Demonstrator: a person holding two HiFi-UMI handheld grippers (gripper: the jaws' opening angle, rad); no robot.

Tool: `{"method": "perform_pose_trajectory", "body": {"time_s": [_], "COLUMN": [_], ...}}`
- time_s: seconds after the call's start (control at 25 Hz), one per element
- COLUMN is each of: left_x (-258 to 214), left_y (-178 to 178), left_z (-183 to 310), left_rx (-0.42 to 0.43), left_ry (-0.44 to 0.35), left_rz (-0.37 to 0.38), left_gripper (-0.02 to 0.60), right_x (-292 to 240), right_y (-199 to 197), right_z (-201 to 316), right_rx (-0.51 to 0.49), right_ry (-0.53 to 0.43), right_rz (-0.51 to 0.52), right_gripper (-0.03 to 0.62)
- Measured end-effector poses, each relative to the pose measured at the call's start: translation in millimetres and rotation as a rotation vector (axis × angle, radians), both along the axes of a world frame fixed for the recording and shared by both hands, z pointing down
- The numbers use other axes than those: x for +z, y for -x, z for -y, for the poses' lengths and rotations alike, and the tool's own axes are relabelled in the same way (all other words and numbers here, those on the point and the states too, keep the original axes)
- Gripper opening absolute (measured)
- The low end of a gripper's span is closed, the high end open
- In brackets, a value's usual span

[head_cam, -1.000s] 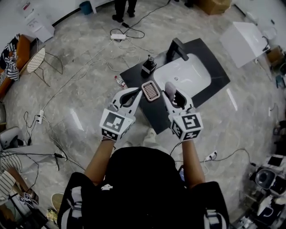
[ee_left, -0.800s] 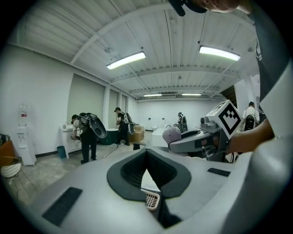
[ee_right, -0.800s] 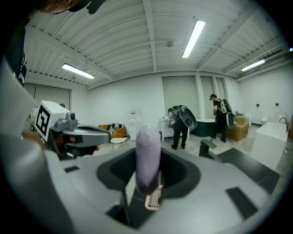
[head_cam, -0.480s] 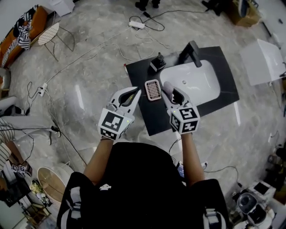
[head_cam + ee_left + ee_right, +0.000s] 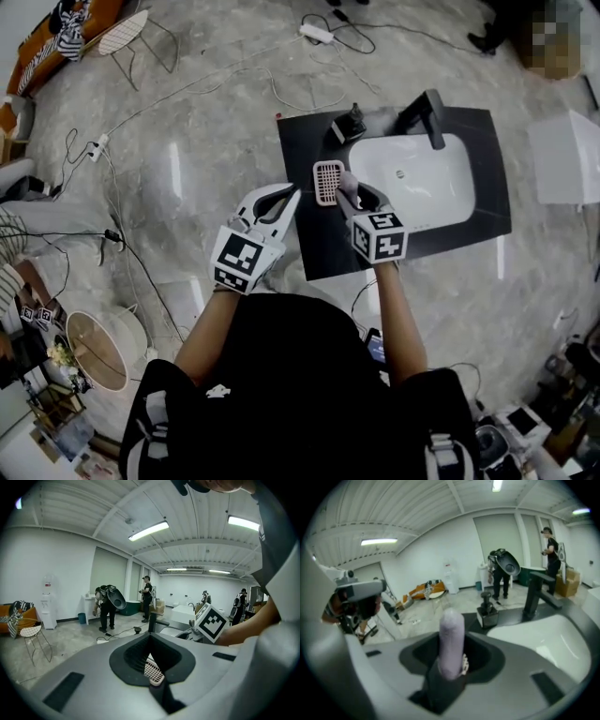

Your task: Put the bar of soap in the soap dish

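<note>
While the right tool (image 5: pixel 351 193) stays off the counter (image 5: pixel 309 246), it's clamped on the bar of soap (image 5: pixel 451 634), upright, likely for a straight drop. The soap dish (image 5: pixel 325 182) is just ahead of its tip. The left tool (image 5: pixel 289 199), jaws together and empty, hangs beside it.

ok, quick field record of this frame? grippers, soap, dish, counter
left gripper: shut, nothing in it, just left of the soap dish
right gripper: shut on the bar of soap
bar of soap: lavender, held on edge, close beside the dish, not in it
soap dish: pink, slotted top, nothing on it, on the black counter
basin: white, right of the dish
back of counter: black faucet, dispenser
task state: soap not yet placed
</note>
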State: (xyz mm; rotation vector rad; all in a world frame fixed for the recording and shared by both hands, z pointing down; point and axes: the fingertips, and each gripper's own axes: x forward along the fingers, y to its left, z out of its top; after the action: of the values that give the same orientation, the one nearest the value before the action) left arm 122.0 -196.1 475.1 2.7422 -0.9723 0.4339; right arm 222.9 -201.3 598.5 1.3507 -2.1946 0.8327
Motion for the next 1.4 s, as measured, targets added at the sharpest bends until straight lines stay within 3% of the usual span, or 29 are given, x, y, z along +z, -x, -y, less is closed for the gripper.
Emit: {"method": "perform_pose_trajectory", "body": {"time_s": [0.56,0.84,1.28,1.4], "left_x": [25.2,40.2,51.0,51.6], "left_y": [25.6,36.1,38.6,39.0], "left_z": [1.5,0.2,-1.8,-1.8], "left_rx": [-0.081,-0.108,-0.108,-0.102], "left_ry": [0.049,0.077,0.102,0.103], "left_rz": [0.017,0.057,0.056,0.054], "left_gripper": [0.023,0.023,0.023,0.023], "right_x": [73.8,98.6,106.4,104.6], "right_y": [15.6,16.1,14.6,13.2], "right_z": [23.9,29.6,38.5,42.1], "right_rx": [-0.023,0.033,0.100,0.158], "right_ry": [0.194,0.278,0.285,0.272], "right_rz": [0.043,0.076,0.102,0.154], "right_gripper": [0.179,0.179,0.179,0.179]}}
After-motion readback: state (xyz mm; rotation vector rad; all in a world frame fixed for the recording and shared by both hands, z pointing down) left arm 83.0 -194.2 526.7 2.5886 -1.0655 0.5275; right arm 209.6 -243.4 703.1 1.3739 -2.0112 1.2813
